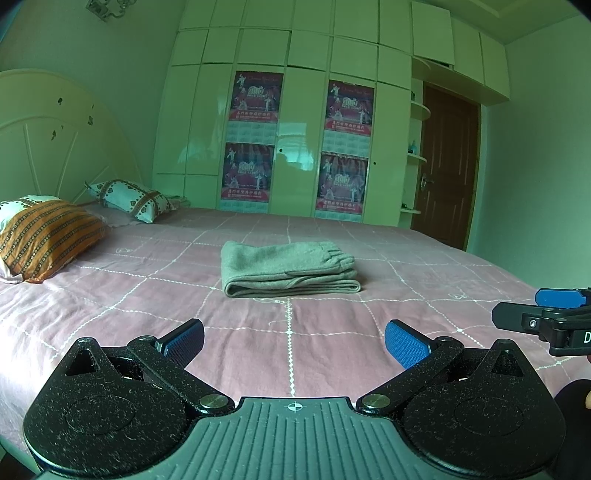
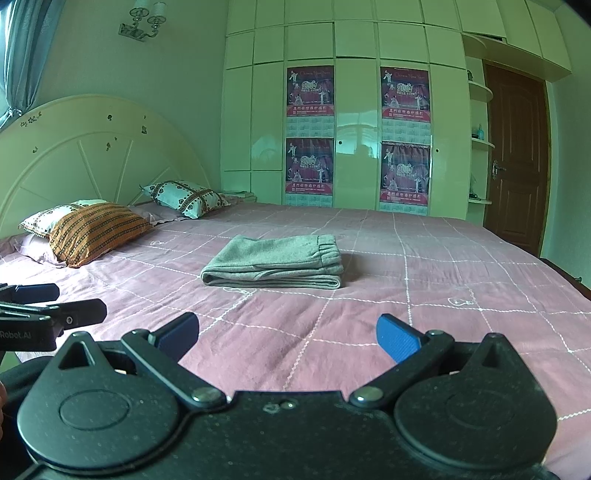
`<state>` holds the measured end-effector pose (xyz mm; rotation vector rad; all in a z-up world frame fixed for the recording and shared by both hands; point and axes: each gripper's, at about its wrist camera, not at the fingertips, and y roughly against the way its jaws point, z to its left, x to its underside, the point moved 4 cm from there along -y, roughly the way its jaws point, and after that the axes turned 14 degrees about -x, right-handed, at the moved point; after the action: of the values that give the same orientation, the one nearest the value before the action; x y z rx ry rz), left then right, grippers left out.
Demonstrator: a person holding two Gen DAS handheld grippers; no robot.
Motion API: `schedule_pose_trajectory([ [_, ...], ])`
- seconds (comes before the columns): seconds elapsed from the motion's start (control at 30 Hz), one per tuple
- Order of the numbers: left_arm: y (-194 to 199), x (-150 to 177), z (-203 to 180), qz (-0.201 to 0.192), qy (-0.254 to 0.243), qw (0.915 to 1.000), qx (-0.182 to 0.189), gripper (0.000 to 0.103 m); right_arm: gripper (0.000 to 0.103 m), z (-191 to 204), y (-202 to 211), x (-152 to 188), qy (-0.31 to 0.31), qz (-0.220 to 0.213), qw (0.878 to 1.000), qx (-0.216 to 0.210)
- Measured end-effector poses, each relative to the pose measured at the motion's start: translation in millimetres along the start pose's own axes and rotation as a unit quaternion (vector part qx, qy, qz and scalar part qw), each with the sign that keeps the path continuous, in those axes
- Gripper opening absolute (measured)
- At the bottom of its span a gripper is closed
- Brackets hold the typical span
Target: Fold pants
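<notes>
The pants (image 1: 290, 268) lie folded mid-bed (image 1: 332, 343), at twelve o'clock from both grippers. Left gripper (image 1: 294, 343) and right gripper (image 2: 288, 338) hold their fingers apart, empty. Soft, limp, probably fleece; best pinched at the thick folded edge.

You're looking across a bed (image 2: 369, 280) w/ a pink grid-stitched cover, taking up most of the rm. A cream arched headboard (image 2: 92, 155) is standing at the left, w/ an orange striped pillow (image 2: 96, 230) and a heart-print pillow (image 2: 184, 197) lying in front of it. A glossy cream wardrobe (image 2: 354, 122) is filling the far wall, carrying four red posters (image 2: 310, 92). A brown door (image 2: 517, 162) is sitting closed at the right, corner shelves (image 2: 480, 144) beside it. A wall lamp (image 2: 142, 20) is hanging up top left, curtain (image 2: 22, 55) showing at the left edge. Greenish daylight is washing everything.
</notes>
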<state>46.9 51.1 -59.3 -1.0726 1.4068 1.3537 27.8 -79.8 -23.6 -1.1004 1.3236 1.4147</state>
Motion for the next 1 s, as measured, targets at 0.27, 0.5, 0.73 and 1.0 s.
schedule_pose_trajectory([
  [0.27,0.0,-1.0,-2.1,-0.001,-0.002,1.0000,0.004,0.103,0.097,-0.5,0.1,0.9,0.000,0.001,1.000,0.000],
  [0.5,0.8,-1.2,-2.7,0.000,-0.003,1.0000,0.003,0.103,0.097,-1.0,0.4,0.7,0.001,0.001,1.000,0.000],
  [0.73,0.2,-1.4,-2.2,0.000,-0.003,1.0000,0.004,0.103,0.097,-1.1,0.5,0.3,0.001,0.001,1.000,0.000],
  [1.0,-0.3,-1.6,-2.0,0.001,-0.004,1.0000,0.008,0.103,0.097,-1.5,0.8,0.4,0.000,0.001,1.000,0.000],
])
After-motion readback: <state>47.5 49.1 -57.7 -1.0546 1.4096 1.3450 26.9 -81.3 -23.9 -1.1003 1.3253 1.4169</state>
